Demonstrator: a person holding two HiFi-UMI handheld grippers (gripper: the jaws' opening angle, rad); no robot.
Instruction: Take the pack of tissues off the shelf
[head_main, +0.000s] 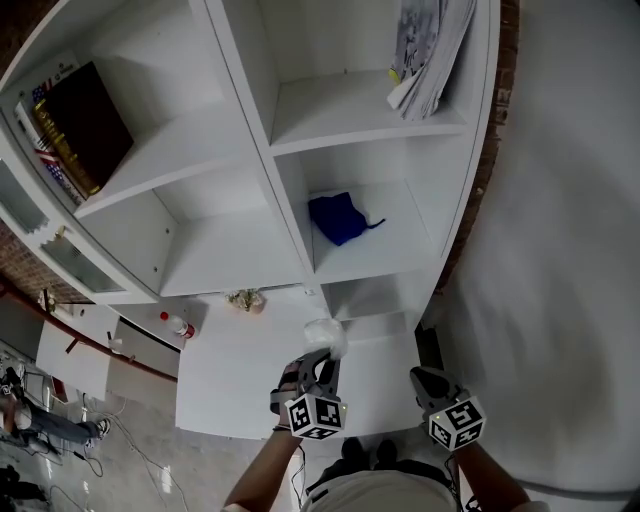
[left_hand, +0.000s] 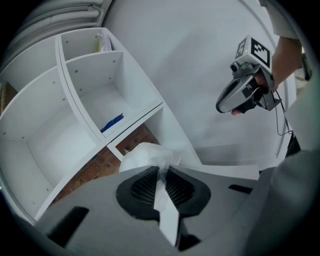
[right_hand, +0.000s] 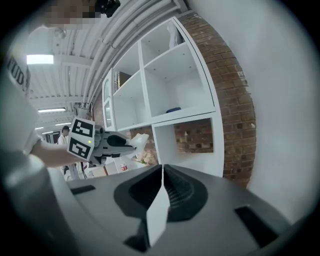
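**A:** Where is the pack of tissues (head_main: 326, 336)?

**B:** Off the boards. It sits at the tip of the left gripper (head_main: 322, 358), at 12 o'clock from that gripper's marker cube in the head view. That puts it in front of the white shelf unit (head_main: 262, 130), low down near the bottom row.

**A:** And the jaws on it?

**B:** Clamped on the pack. In the left gripper view the two jaws are nearly together, with a thin fold of the pale wrapper pinched between them. The bulk of the pack bulges out at 12 o'clock beyond the tips.

**A:** What of the other hand?

**B:** The right gripper (head_main: 426, 380) is at 3 o'clock from the left one and apart from it. Its jaws are together with nothing between them; its own view shows them meeting on a bare line.

**A:** What does that view look at?

**B:** The end of the shelf unit against a brick wall (right_hand: 235, 100). At 9 o'clock it shows the left gripper with the white pack at its nose.

**A:** Anything on the shelves?

**B:** A blue cloth (head_main: 340, 218) lies in the compartment at 12 o'clock from the pack. Dark books (head_main: 80, 125) are at 10 o'clock in the upper left compartment, and a sheaf of papers (head_main: 430, 50) leans at 1 o'clock in the top right one
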